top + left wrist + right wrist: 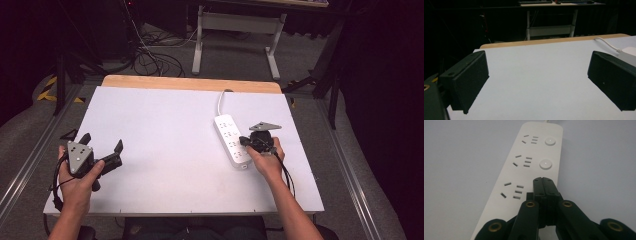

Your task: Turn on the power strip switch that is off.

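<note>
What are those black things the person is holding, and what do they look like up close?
They are two handheld grippers. The left gripper has two chunky black jaws with flat pads. The right gripper is black too, its arms joined by brass-coloured rivets. Each carries a grey three-cornered plate and trails a black cable. The forearms are bare.

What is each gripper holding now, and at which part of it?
Nothing is held. The left gripper is open over bare table. The right gripper is shut with nothing between its jaws, its tips over the white power strip, by a button.
</note>
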### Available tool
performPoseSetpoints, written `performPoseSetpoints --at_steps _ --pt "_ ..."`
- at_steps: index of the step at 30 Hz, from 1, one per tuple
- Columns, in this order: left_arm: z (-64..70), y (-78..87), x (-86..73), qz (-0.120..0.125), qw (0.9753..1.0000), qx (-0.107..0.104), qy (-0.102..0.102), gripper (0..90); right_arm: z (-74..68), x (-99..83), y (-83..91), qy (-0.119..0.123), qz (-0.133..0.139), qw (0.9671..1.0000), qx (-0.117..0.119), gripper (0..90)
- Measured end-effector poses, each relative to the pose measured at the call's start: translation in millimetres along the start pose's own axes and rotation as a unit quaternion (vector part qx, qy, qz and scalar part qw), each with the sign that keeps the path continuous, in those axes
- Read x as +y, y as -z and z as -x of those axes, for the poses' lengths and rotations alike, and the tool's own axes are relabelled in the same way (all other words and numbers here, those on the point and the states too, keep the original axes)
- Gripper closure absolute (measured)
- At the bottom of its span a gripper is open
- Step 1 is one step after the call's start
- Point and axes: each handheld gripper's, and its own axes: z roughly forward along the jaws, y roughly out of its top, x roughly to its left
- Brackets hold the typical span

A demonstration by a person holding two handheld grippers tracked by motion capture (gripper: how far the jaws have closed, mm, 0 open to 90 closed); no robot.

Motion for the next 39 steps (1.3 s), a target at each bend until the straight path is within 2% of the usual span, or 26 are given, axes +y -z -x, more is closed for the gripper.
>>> performPoseSetpoints --at_steps 16,39 --pt "-0.1 -0.3 0.1 0.002 1.0 0.0 0.001 4.0 -2.0 -1.3 0.2 0.007 0.005 0.9999 -0.006 90.0" --pt "-0.5 -0.5 0.1 0.0 1.0 0.001 0.0 4.0 -0.7 -1.7 1.3 0.006 0.011 0.9999 0.0 90.0"
